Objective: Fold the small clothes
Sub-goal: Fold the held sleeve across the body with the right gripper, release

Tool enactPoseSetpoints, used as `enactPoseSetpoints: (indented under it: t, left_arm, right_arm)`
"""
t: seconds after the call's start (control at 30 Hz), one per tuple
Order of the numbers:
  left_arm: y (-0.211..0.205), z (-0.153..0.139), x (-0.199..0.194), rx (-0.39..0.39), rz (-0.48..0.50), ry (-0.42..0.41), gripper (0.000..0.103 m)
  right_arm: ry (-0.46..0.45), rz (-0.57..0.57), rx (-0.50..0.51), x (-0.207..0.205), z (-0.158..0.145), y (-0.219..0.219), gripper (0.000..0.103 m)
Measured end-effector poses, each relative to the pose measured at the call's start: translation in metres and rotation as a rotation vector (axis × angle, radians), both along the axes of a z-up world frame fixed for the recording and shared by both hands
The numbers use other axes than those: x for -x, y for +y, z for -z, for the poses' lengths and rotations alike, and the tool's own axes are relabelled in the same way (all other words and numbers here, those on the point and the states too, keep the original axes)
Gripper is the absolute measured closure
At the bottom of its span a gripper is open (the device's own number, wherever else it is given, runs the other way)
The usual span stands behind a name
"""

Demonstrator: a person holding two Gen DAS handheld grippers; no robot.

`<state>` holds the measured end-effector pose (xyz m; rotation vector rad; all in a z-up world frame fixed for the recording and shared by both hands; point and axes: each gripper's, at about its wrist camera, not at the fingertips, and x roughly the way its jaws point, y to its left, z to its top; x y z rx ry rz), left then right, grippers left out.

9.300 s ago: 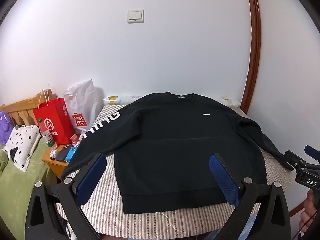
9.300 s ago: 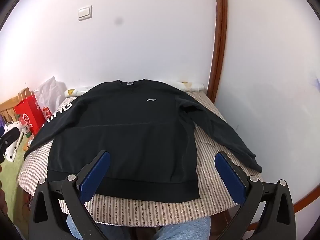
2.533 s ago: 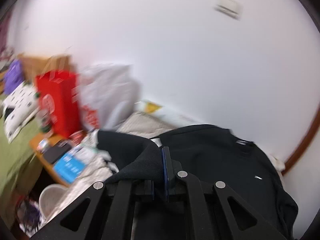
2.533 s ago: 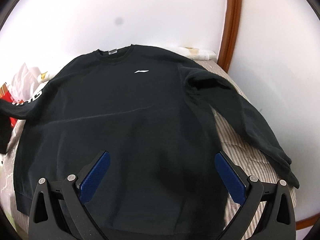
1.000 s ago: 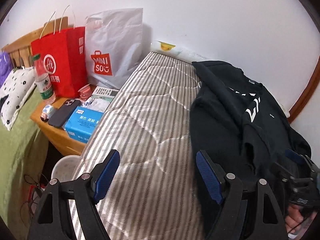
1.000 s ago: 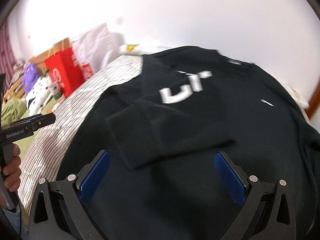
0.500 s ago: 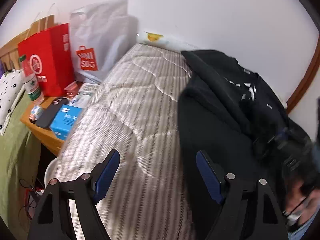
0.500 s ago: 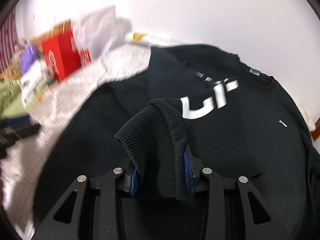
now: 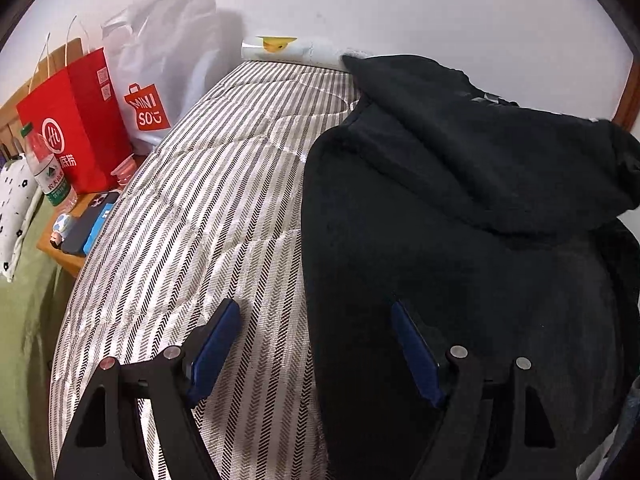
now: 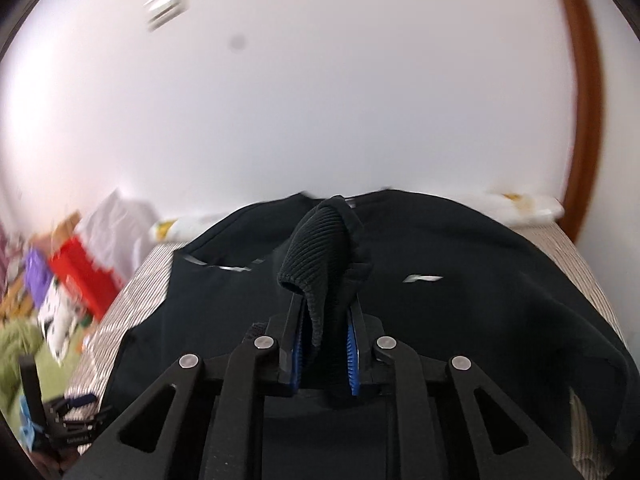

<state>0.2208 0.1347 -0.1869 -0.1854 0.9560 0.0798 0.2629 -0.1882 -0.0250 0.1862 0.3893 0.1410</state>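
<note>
A black sweatshirt [image 9: 460,220] lies on the striped bed [image 9: 208,200], its left sleeve folded in over the chest. My left gripper [image 9: 314,312] hangs open, low over the sweatshirt's left side edge, one finger above the bedding and the other above the black cloth. In the right wrist view the sweatshirt [image 10: 480,280] fills the bed. My right gripper [image 10: 324,304] is closing, and its blue pads press on the ribbed sleeve cuff [image 10: 320,248], which bunches up out of the jaws above the chest.
Left of the bed stand a red paper bag [image 9: 72,136] and a white shopping bag [image 9: 160,72]. A bedside table [image 9: 68,264] carries a water bottle [image 9: 48,172] and a phone. A white wall backs the bed. A brown door frame [image 10: 584,100] rises at the right.
My right gripper went from wide open to closed on the sleeve cuff, then lifted it up and rightward over the chest. My left gripper sank closer to the sweatshirt's side edge.
</note>
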Motion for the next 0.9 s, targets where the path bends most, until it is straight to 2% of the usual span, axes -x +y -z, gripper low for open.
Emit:
enactPoseSetpoints:
  t: [0.2,0.27,0.37,0.5,0.63,0.8,0.87,0.9]
  left_arm:
    - [-0.003,-0.001,-0.002,-0.022,-0.012,0.014,0.028]
    - [-0.005,-0.001,-0.002,-0.024,-0.014,0.016,0.028]
    - [-0.006,-0.002,0.000,-0.016,-0.018,0.020,0.028]
    - [-0.009,-0.003,0.004,-0.013,-0.011,0.022,0.028]
    - [-0.010,-0.003,0.010,-0.016,-0.010,0.025,0.028]
    - [-0.012,-0.006,0.021,0.011,0.013,0.029,0.028]
    - [-0.015,-0.006,0.030,0.025,0.031,0.030,0.028]
    - [-0.016,-0.006,0.033,0.029,0.036,0.031,0.028]
  right_arm:
    - [0.025,0.075,-0.080,0.001,0.022,-0.056,0.086]
    - [0.050,0.093,-0.092,0.001,0.034,-0.069,0.086]
    - [0.120,0.111,-0.114,-0.011,0.056,-0.082,0.080]
    - [0.233,0.174,-0.076,-0.018,0.085,-0.090,0.064]
    - [0.260,0.244,0.001,-0.001,0.098,-0.098,0.059]
    - [0.324,0.298,0.107,0.030,0.114,-0.112,0.059]
    - [0.342,0.284,0.132,0.049,0.120,-0.117,0.055]
    - [0.348,0.279,0.142,0.058,0.123,-0.118,0.049]
